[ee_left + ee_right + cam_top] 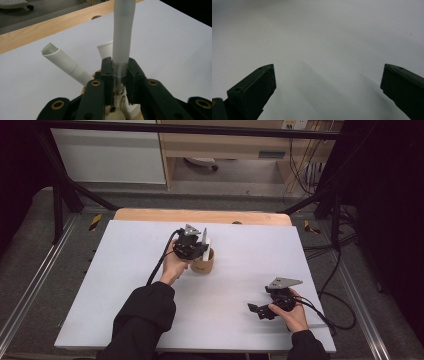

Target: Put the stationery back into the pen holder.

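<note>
**Left Gripper Clamped on Tube; Right Gripper Open and Unloaded**

The left gripper has its two black jaws closed on a frosted white plastic tube with a clear threaded neck. The jaws clamp the clear neck; the white body rises straight up beyond the jaw tips. Directly below the jaws sits a round tan wooden cup, which holds a second white ribbed plastic tube leaning away to the left of the jaws. A third white piece stands just behind the jaw tips.

The right gripper has its jaws spread wide with nothing between them. Ahead of these jaws lies the bare white table surface. This gripper is well apart from the cup.
</note>
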Available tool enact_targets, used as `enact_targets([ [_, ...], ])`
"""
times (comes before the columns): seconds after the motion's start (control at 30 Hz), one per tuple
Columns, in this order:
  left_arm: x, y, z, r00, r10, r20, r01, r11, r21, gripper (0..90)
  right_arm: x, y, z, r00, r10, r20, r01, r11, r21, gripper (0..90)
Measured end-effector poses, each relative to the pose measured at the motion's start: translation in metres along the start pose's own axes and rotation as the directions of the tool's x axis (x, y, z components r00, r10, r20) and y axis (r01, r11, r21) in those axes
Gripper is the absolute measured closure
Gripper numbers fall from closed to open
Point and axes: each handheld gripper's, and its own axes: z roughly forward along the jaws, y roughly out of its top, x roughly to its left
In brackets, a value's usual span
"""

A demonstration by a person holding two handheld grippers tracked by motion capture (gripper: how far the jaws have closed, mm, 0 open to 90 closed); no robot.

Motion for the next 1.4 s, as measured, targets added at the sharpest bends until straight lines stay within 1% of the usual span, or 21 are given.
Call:
enact_targets([
  [0.03, 0.000, 0.000, -0.001, 0.9999, 0.010, -0.007, -0.010, 1.0000, 0.000, 77.6, 0.000, 0.000, 0.000, 1.0000, 0.000, -0.003, 0.000, 1.000, -0.002, 0.7],
  [0.1, -0.001, 0.000, -0.002, 0.9999, 0.012, -0.010, -0.012, 0.9999, 0.002, 75.5, 0.000, 0.000, 0.000, 1.0000, 0.000, -0.001, 0.000, 1.000, -0.001, 0.7],
  [0.2, -0.002, 0.001, -0.005, 0.9995, 0.025, -0.018, -0.025, 0.9997, 0.008, 68.5, 0.000, 0.000, 0.000, 1.0000, 0.004, -0.002, -0.004, 1.000, 0.000, 0.7],
  [0.33, 0.000, 0.004, -0.017, 0.9994, 0.026, -0.021, -0.026, 0.9996, -0.008, 56.7, 0.000, 0.000, 0.000, 1.0000, 0.000, -0.002, 0.000, 1.000, 0.000, 0.7],
  [0.37, 0.000, 0.005, -0.020, 0.9997, 0.022, -0.012, -0.022, 0.9997, -0.013, 54.1, 0.000, 0.000, 0.000, 1.0000, 0.000, -0.003, 0.000, 1.000, -0.002, 0.7],
  [0.4, 0.000, 0.006, -0.024, 0.9996, 0.025, -0.011, -0.025, 0.9996, -0.012, 50.3, 0.000, 0.000, -0.001, 1.0000, 0.000, -0.003, 0.000, 1.000, -0.001, 0.7],
  [0.47, 0.000, 0.006, -0.030, 0.9994, 0.033, -0.010, -0.033, 0.9994, -0.009, 45.5, 0.000, 0.000, 0.000, 1.0000, -0.001, -0.001, 0.001, 1.000, -0.003, 0.7],
  [0.5, 0.001, 0.007, -0.035, 0.9995, 0.031, 0.009, -0.031, 0.9995, -0.004, 42.2, 0.000, 0.000, 0.000, 1.0000, 0.000, -0.003, 0.000, 1.000, -0.003, 0.7],
  [0.53, 0.001, 0.006, -0.038, 0.9993, 0.035, 0.014, -0.035, 0.9994, -0.001, 38.1, 0.000, 0.000, 0.000, 1.0000, -0.002, -0.003, 0.002, 1.000, 0.000, 0.7],
  [0.57, 0.001, 0.006, -0.041, 0.9990, 0.044, 0.011, -0.044, 0.9990, 0.004, 35.6, 0.000, 0.000, -0.001, 1.0000, -0.002, -0.003, 0.002, 1.000, 0.000, 0.7],
  [0.63, 0.002, 0.004, -0.047, 0.9984, 0.052, 0.022, -0.053, 0.9985, 0.016, 32.0, 0.000, 0.000, -0.001, 1.0000, 0.000, -0.002, 0.000, 1.000, -0.001, 0.7],
  [0.7, 0.002, 0.001, -0.052, 0.9982, 0.056, 0.020, -0.057, 0.9982, 0.019, 28.1, 0.000, 0.000, -0.001, 1.0000, 0.001, -0.003, -0.001, 1.000, -0.002, 0.7],
  [0.77, 0.004, -0.002, -0.057, 0.9980, 0.056, 0.031, -0.057, 0.9980, 0.027, 24.2, 0.000, 0.000, -0.001, 1.0000, 0.003, -0.001, -0.003, 1.000, -0.002, 0.7],
  [0.83, 0.005, -0.007, -0.062, 0.9975, 0.063, 0.033, -0.064, 0.9971, 0.042, 21.5, 0.001, 0.000, -0.001, 1.0000, 0.002, -0.001, -0.002, 1.000, -0.003, 0.7],
  [0.93, 0.007, -0.016, -0.070, 0.9975, 0.055, 0.044, -0.057, 0.9977, 0.036, 18.0, 0.000, 0.000, -0.001, 1.0000, -0.003, 0.001, 0.003, 1.000, -0.002, 0.7],
  [1.0, 0.008, -0.022, -0.075, 0.9974, 0.063, 0.036, -0.064, 0.9969, 0.046, 14.9, 0.000, 0.000, -0.001, 1.0000, -0.002, 0.001, 0.002, 1.000, -0.002, 0.7],
  [1.1, 0.010, -0.034, -0.080, 0.9975, 0.063, 0.031, -0.065, 0.9959, 0.063, 10.5, 0.000, 0.000, -0.001, 1.0000, 0.000, 0.002, 0.000, 1.000, -0.001, 0.7],
  [1.17, 0.012, -0.043, -0.083, 0.9972, 0.073, 0.017, -0.074, 0.9946, 0.073, 8.3, 0.000, 0.000, -0.001, 1.0000, 0.000, 0.003, 0.000, 1.000, -0.004, 0.7],
  [1.23, 0.013, -0.051, -0.087, 0.9975, 0.071, 0.010, -0.071, 0.9943, 0.079, 7.4, 0.000, 0.000, -0.001, 1.0000, 0.000, 0.003, 0.000, 1.000, -0.004, 0.7],
  [1.4, 0.019, -0.081, -0.097, 0.9985, 0.055, 0.007, -0.055, 0.9953, 0.080, 6.3, 0.000, 0.000, -0.001, 1.0000, -0.001, 0.005, 0.001, 1.000, -0.003, 0.7],
])
